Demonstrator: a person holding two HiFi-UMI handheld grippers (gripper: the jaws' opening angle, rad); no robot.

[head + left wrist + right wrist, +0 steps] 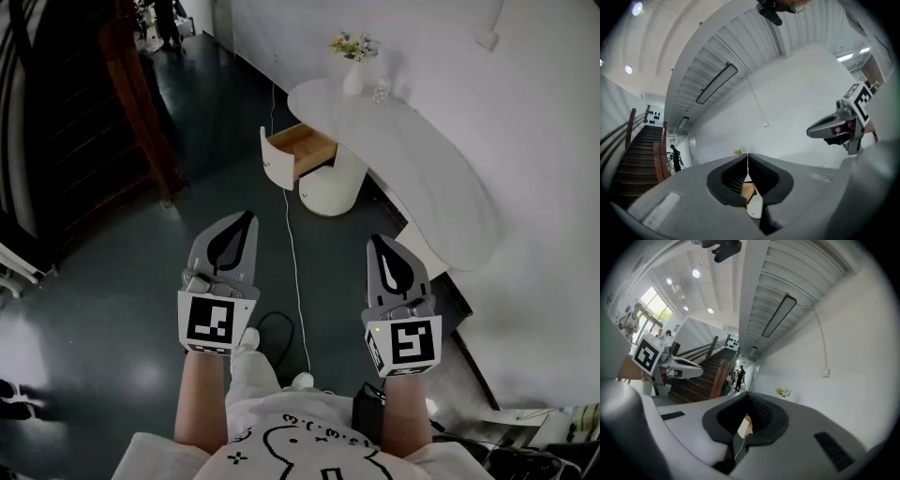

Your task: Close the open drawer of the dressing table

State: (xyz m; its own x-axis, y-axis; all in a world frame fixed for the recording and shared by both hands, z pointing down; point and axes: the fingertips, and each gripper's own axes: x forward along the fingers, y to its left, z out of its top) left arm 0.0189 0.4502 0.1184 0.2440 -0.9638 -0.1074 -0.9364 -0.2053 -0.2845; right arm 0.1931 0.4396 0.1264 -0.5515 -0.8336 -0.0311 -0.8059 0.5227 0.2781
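The white dressing table (441, 178) stands against the wall ahead and to the right. Its drawer (302, 148) is pulled out to the left, with the wooden inside showing behind a white curved front (275, 161). My left gripper (250, 217) and right gripper (374, 240) hover side by side over the dark floor, well short of the drawer, both shut with nothing held. In the left gripper view the shut left gripper (747, 156) frames the drawer (748, 190) in the hollow behind its tips. In the right gripper view the drawer (746, 424) shows behind the shut right gripper (749, 394).
A vase of flowers (353, 67) and a small glass jar (382, 91) stand on the tabletop. A round white pedestal (330, 190) sits under the drawer. A white cable (294, 253) runs along the floor toward me. A wooden staircase (131, 103) rises at the left.
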